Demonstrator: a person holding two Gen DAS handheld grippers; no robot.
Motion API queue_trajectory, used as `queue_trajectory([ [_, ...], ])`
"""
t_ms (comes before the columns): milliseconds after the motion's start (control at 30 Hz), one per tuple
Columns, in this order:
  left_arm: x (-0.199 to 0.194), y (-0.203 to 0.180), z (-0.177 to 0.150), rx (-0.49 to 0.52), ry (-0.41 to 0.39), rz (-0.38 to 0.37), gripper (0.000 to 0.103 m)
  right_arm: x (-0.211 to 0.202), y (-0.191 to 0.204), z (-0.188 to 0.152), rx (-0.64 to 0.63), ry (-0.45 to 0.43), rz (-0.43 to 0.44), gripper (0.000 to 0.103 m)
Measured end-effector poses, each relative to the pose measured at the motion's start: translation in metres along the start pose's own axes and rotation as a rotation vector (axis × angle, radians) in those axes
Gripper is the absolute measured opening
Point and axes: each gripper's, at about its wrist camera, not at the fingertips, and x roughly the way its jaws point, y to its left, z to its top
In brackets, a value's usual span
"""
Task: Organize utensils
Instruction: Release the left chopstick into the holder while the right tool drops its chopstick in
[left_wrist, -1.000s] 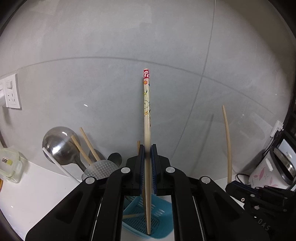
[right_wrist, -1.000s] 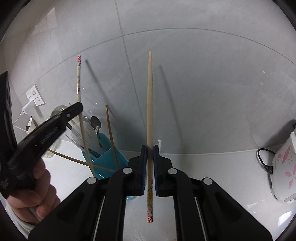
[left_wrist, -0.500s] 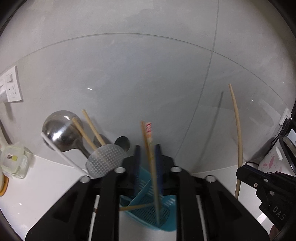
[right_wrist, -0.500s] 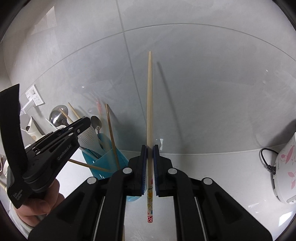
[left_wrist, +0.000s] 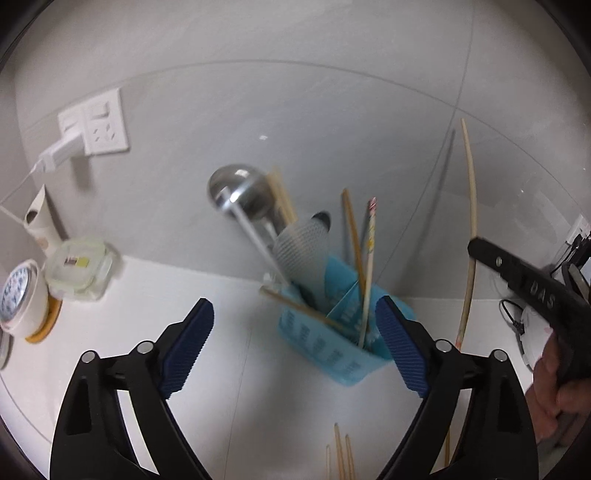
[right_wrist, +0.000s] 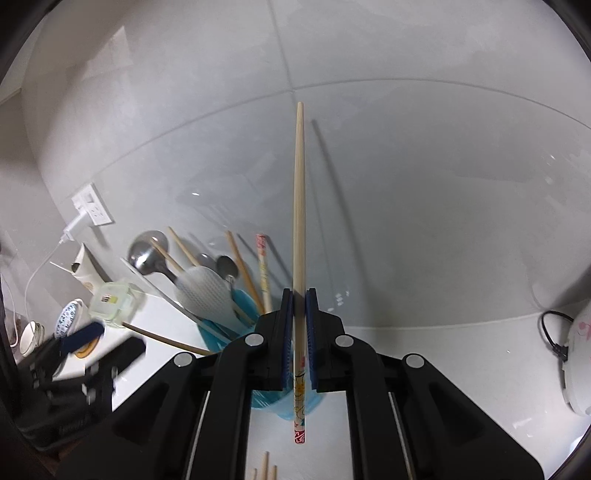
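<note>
A blue utensil holder stands on the white counter against the wall, holding a steel ladle, a white slotted paddle and several chopsticks. A patterned chopstick stands in it, free of any grip. My left gripper hovers in front of the holder; its jaws are opening wide and the pads touch nothing. My right gripper is shut on another patterned chopstick, held upright with its plain tip up. In the right wrist view the holder sits just left of that gripper.
Loose chopsticks lie on the counter in front of the holder. At the left are a wall socket with a plug, a lidded container and a round cup. A rice cooker stands at the right.
The left gripper let go of the patterned chopstick, which dropped into the blue holder. Its jaws spread wide and it drew back. The right gripper kept still with its chopstick.
</note>
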Motion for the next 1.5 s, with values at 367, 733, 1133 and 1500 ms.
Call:
queue_trajectory([
  [367, 0.008, 0.037, -0.014, -0.044, 0.052, 0.046, 0.097, 0.026, 0.026, 0.005, -0.034, 0.006, 0.032, 0.006],
  [733, 0.024, 0.050, -0.027, -0.049, 0.101, 0.055, 0.097, 0.061, 0.032, -0.006, -0.044, 0.052, 0.033, 0.006],
  [1133, 0.033, 0.053, -0.032, -0.055, 0.122, 0.052, 0.097, 0.060, 0.029, -0.031, -0.073, 0.083, -0.032, 0.049],
  [1500, 0.035, 0.049, -0.051, -0.062, 0.165, 0.017, 0.097, 0.027, 0.006, -0.072, -0.080, 0.106, -0.133, 0.087],
])
